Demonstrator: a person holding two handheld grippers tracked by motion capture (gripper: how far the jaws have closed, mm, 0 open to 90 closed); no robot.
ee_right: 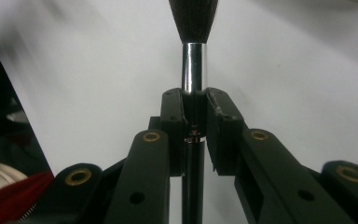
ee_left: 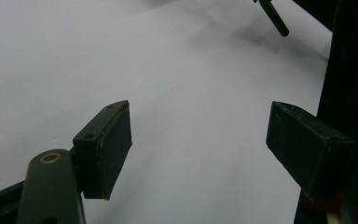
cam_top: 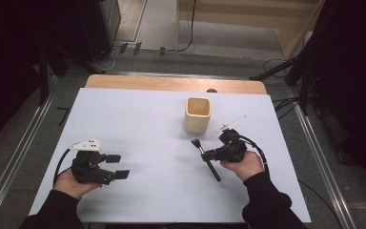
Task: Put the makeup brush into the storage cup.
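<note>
A makeup brush (cam_top: 208, 160) with a black handle, silver ferrule and dark bristles is held just above the white table cover. My right gripper (cam_top: 207, 155) is shut on it; in the right gripper view both pads clamp the brush (ee_right: 194, 70) just below the ferrule, bristles pointing away. A square beige cup (cam_top: 198, 114) stands upright behind the brush, towards the table's far side. My left gripper (cam_top: 118, 166) rests at the near left, held in a hand, its jaws wide apart with nothing between them. The left gripper view has the gripper (ee_left: 198, 149) over bare white cover, with the brush handle's end (ee_left: 276, 19) at top right.
A thin light stick (cam_top: 231, 123) lies on the cover right of the cup. The white cover (cam_top: 138, 124) leaves a wooden strip (cam_top: 171, 84) bare at the far edge. Metal rails and cables run along the floor on both sides.
</note>
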